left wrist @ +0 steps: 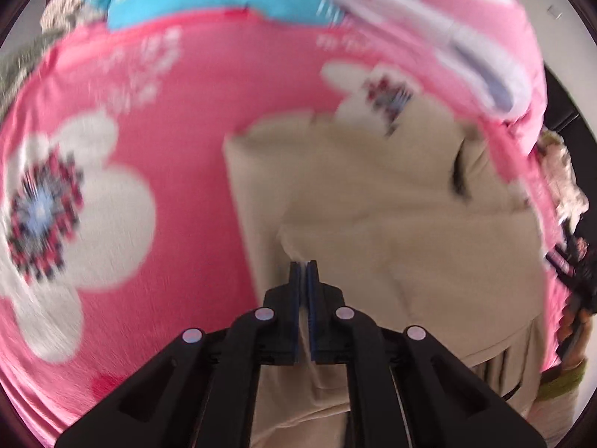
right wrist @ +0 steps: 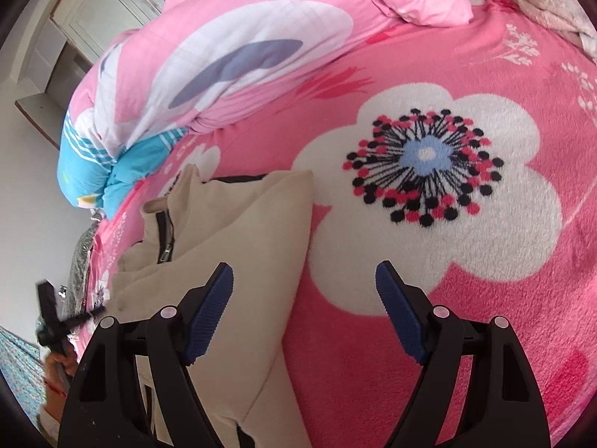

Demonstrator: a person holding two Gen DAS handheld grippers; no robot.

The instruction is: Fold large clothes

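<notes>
A cream jacket [right wrist: 238,246] with a stand-up collar and a dark metal zipper [right wrist: 166,239] lies partly folded on a bed covered by a pink fleece blanket [right wrist: 503,298] printed with large white flowers. In the right wrist view one panel of the jacket is turned over into a pointed flap whose straight edge runs down toward the bottom of the frame, and the collar stands up beside it. In the left wrist view, which is blurred, the same garment shows as a pale sheet with a straight left edge and several soft creases, with ribbed fabric near its lower right. A bunched pink, white and blue quilt [right wrist: 209,74] is heaped along the far side of the bed, near the collar, and a pile of pale laundry [right wrist: 548,3] sits at the far corner. The blanket to the right of the jacket is broad, flat and bare. The left gripper [left wrist: 306,267] has its blue pads pressed together with a thin fold of the cream fabric pinched between them, over the middle of the jacket. The right gripper [right wrist: 304,280] hangs wide apart above the jacket's right edge, one pad over the cloth and the other over the blanket, gripping nothing.
</notes>
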